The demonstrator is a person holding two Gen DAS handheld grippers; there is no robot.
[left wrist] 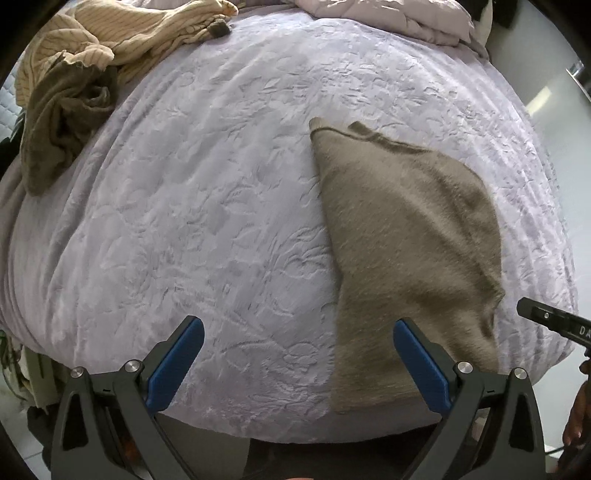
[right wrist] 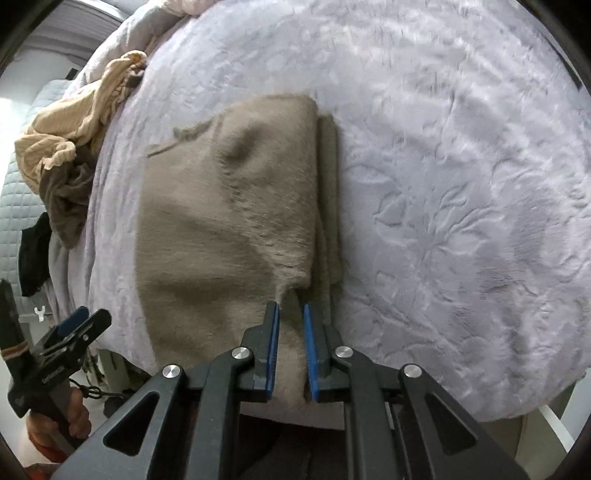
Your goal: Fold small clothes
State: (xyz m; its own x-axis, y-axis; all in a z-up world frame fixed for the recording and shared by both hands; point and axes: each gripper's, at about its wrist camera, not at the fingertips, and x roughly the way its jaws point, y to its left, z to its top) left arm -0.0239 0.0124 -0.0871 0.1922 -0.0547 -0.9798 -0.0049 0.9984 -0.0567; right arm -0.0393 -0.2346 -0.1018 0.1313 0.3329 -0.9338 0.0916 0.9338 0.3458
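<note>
While the right gripper (right wrist: 291, 314) pinches the near edge of the taupe garment (right wrist: 221, 229) between nearly closed jaws, the left gripper (left wrist: 299, 332) hangs wide apart, holding nothing, above the lavender bedspread (left wrist: 203, 221). Folded over, the garment lies near the bed's front edge. Well apart, a heap of clothes (left wrist: 74, 74) sits at the far left.

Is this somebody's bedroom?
Probably a bedroom. The work surface is a bed with a lilac embossed bedspread, a rumpled duvet at its far end, and a pile of clothes waiting beside the fuzzy taupe garment.
</note>
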